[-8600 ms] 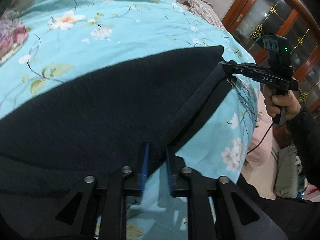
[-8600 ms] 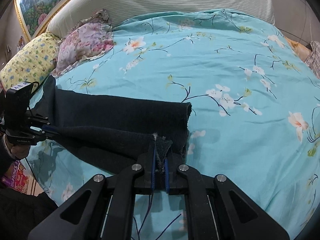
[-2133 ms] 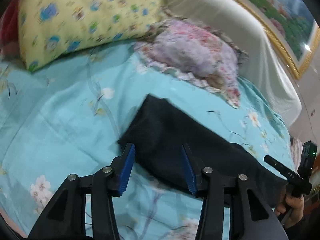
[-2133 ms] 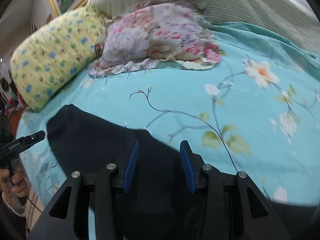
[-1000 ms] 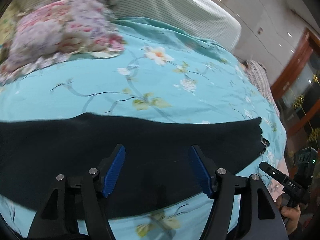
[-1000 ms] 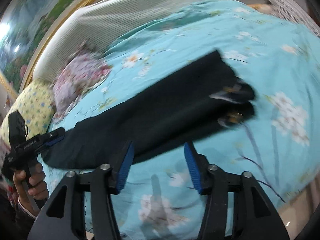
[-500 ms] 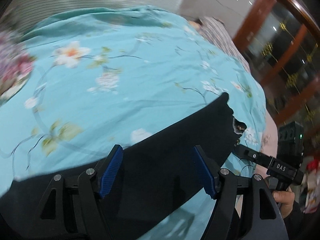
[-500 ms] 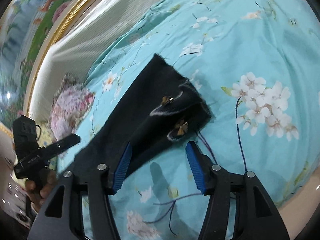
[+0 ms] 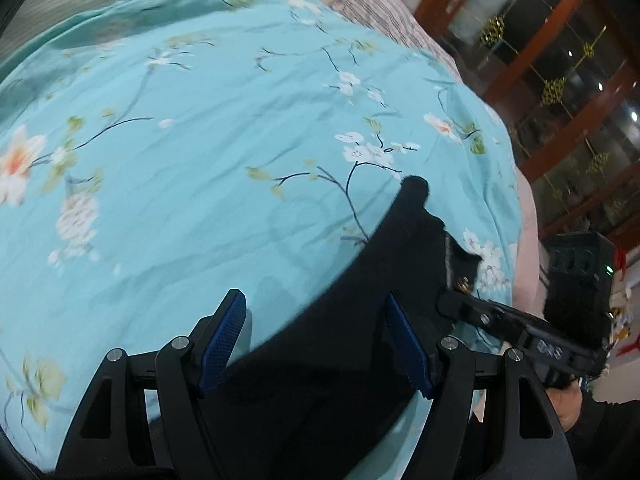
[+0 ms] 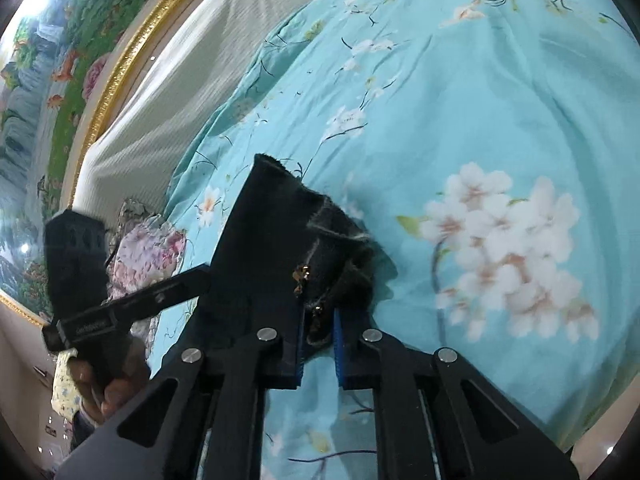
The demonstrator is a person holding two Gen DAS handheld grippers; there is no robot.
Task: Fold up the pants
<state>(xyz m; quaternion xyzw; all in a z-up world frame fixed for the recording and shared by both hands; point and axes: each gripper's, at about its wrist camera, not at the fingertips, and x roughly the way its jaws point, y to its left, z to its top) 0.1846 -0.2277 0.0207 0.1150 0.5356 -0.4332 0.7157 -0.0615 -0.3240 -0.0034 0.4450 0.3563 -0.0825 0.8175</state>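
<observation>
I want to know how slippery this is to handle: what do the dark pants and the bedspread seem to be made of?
Pants: thick, matte black fabric, fuzzy frayed edge, maybe fleece-lined, with brassy metal hardware. Bedspread: thin, smooth woven cloth, likely cotton, finely wrinkled, with a printed floral pattern.

One pair of black pants (image 10: 264,240) lies on the bed — just the one garment, folded lengthwise. One floral turquoise bedspread (image 9: 224,128) covers the mattress. Two handheld grippers are in play: the left gripper (image 9: 316,344) and the right gripper (image 10: 318,344), each with two blue-padded fingers (image 9: 224,336), so four pads in all. Two hands show, one on each handle: the left hand (image 10: 108,388) and the right hand (image 9: 566,404). One gold-framed painting (image 10: 52,80) hangs behind one pale headboard (image 10: 192,76). Pillows — one pink floral pillow (image 10: 148,252) for certain, and possibly a second, yellow one low at the left edge, too blurred to be sure. One dark wooden cabinet (image 9: 560,80) with glass doors stands beyond the foot.
</observation>
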